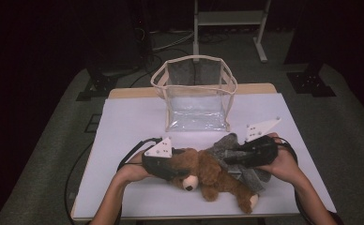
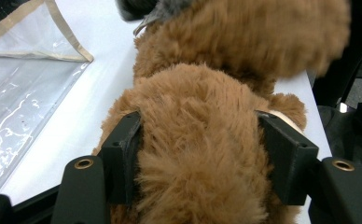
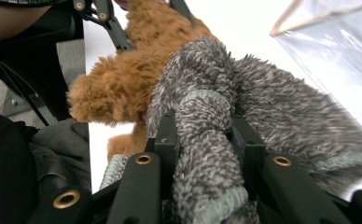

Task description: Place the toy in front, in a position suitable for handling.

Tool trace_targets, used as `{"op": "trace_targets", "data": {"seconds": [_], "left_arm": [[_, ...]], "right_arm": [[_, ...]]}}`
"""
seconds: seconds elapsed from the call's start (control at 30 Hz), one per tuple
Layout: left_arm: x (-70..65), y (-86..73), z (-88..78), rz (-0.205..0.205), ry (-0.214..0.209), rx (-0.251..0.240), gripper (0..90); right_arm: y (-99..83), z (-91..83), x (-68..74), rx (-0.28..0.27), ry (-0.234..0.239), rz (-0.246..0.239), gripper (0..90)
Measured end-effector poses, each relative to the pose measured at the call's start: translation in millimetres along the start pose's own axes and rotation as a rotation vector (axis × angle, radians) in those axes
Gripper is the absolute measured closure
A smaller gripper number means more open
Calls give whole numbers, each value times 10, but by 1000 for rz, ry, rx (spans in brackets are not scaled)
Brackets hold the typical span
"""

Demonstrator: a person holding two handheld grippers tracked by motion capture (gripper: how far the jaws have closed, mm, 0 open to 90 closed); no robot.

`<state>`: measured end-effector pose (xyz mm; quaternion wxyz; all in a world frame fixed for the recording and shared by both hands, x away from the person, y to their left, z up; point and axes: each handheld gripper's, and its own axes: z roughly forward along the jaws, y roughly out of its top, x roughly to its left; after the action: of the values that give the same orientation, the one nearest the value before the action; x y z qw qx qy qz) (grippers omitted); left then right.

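A brown teddy bear [image 1: 210, 177] lies on its back on the white table top [image 1: 128, 122], muzzle toward the near edge. My left gripper [image 1: 176, 169] comes in from the left and its black jaws press into the fur of the bear's head [image 2: 198, 154] from both sides. A grey fuzzy knit garment [image 1: 226, 146] is bunched over the bear's body. My right gripper [image 1: 232, 159] is shut on a rolled fold of that garment [image 3: 202, 140]. In the right gripper view the bear's brown limb [image 3: 118, 88] sticks out to the left of the grey knit.
A clear plastic bag with beige trim [image 1: 196, 93] stands open-topped at the back middle of the table; its wall shows in the left gripper view [image 2: 20, 93] and the right gripper view [image 3: 337, 46]. Cables trail off the near left. Dark floor and stand legs lie beyond.
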<state>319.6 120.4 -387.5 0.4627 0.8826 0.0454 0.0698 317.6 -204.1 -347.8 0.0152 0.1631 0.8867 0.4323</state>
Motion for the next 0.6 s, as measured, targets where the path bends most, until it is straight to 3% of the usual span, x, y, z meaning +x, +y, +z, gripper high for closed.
{"op": "trace_targets", "data": {"seconds": [0.07, 0.17, 0.3, 0.6], "left_arm": [[-2, 6, 1, 2, -1, 5, 370], [-8, 5, 1, 8, -1, 7, 367], [-21, 8, -4, 12, 1, 7, 368], [-25, 21, -2, 20, 0, 10, 370]], "right_arm": [[71, 75, 33, 3, 19, -18, 682], [163, 242, 137, 50, 45, -73, 682], [151, 213, 167, 61, 45, -84, 681], [-314, -271, -29, 13, -31, 57, 680]]}}
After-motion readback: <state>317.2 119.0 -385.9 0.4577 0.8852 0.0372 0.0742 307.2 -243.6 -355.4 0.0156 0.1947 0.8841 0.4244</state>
